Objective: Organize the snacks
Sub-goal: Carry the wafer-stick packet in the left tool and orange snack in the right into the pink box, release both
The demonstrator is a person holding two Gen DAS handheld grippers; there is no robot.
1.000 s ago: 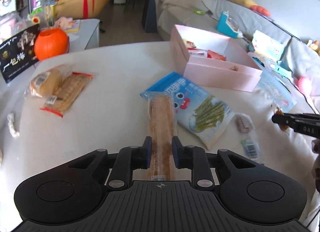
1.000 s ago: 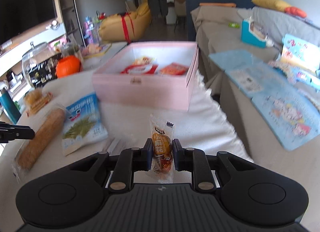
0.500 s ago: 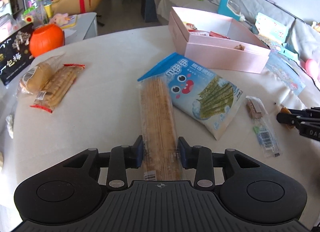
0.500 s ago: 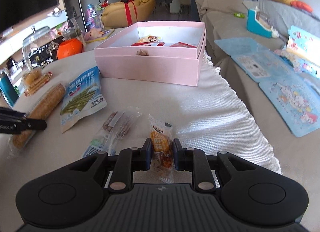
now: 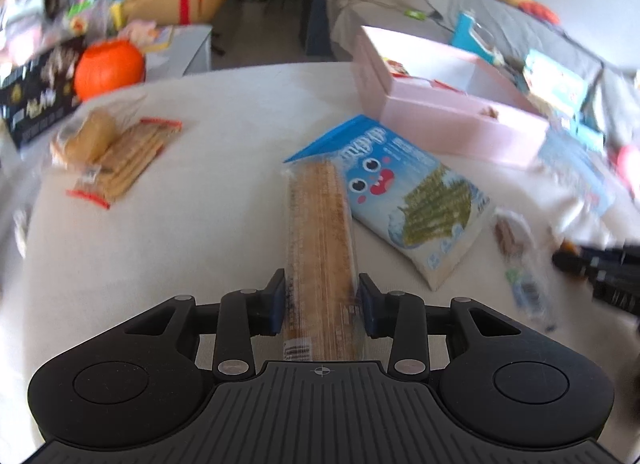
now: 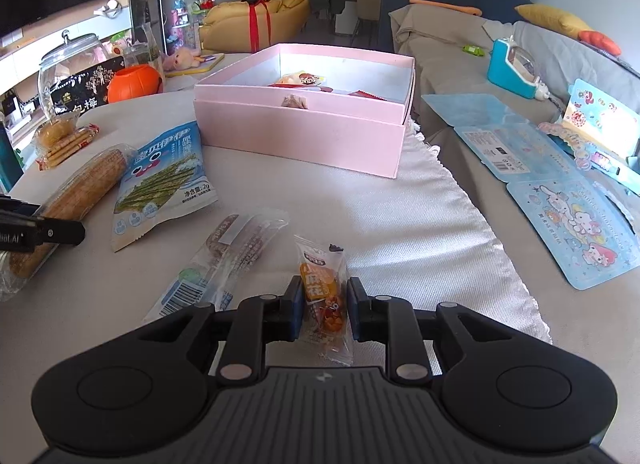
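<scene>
Down on the table [image 5: 180,244], the corn [image 5: 320,224] lies lengthwise between the left gripper [image 5: 322,300] fingers, its far end against the seaweed bag [image 5: 416,200]. The jaws have just been opening; the pads now stand just beside the wrapper on either side, not squeezing it. The right gripper [image 6: 324,304] is closed on an orange sachet [image 6: 320,264], pinched at its middle near the table's near edge, beside a clear packet [image 6: 224,260]. The pink box [image 6: 304,132] sits open toward the far edge.
</scene>
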